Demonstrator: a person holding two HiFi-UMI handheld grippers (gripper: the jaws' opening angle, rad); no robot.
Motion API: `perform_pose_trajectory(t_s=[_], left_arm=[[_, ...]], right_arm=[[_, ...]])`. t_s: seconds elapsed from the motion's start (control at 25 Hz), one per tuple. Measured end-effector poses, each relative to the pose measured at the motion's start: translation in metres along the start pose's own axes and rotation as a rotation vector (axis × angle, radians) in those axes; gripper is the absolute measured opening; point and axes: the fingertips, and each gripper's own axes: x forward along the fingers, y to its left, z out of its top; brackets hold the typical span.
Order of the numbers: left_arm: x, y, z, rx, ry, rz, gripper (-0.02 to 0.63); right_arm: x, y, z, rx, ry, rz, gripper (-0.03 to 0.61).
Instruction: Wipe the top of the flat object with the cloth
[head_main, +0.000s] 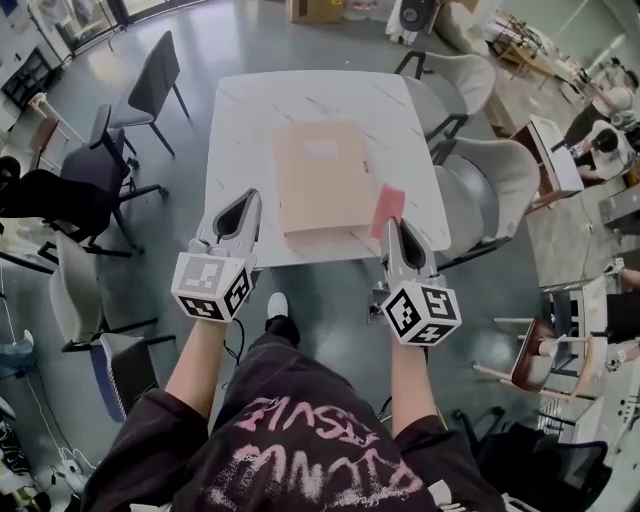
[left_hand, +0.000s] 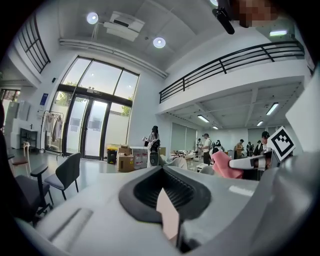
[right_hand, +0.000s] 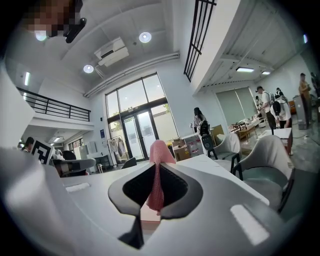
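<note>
A flat tan object (head_main: 320, 178) with a pale label lies on the white marble table (head_main: 235, 130). My right gripper (head_main: 393, 226) hovers at the table's near right corner, shut on a pink cloth (head_main: 387, 209) that sticks up past its tips. In the right gripper view the cloth (right_hand: 157, 175) hangs pinched between the jaws, and a strip of the tan object (right_hand: 148, 216) shows below. My left gripper (head_main: 246, 200) is shut with nothing in it, just left of the tan object's near edge. The left gripper view also catches the cloth (left_hand: 223, 165) off to the right.
Dark chairs (head_main: 150, 82) stand left of the table, and grey padded chairs (head_main: 495, 180) crowd its right side. A cardboard box (head_main: 314, 9) sits on the floor beyond the far edge. People stand and sit at desks at the right (head_main: 600, 140).
</note>
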Motion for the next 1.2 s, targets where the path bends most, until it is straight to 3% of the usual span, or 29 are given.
perform_pose_trajectory(t_s=[0.68,1.2], left_arm=[[0.061,0.088,0.002,-0.055,0.027,-0.032,0.002],[0.085,0.120,0.006,-0.036,0.009,-0.056,0.002]], right_arm=[[0.100,0.032,0.015,-0.015,0.025,-0.032,0.044],[0.132,0.037,0.016,-0.001,0.023,-0.066,0.044]])
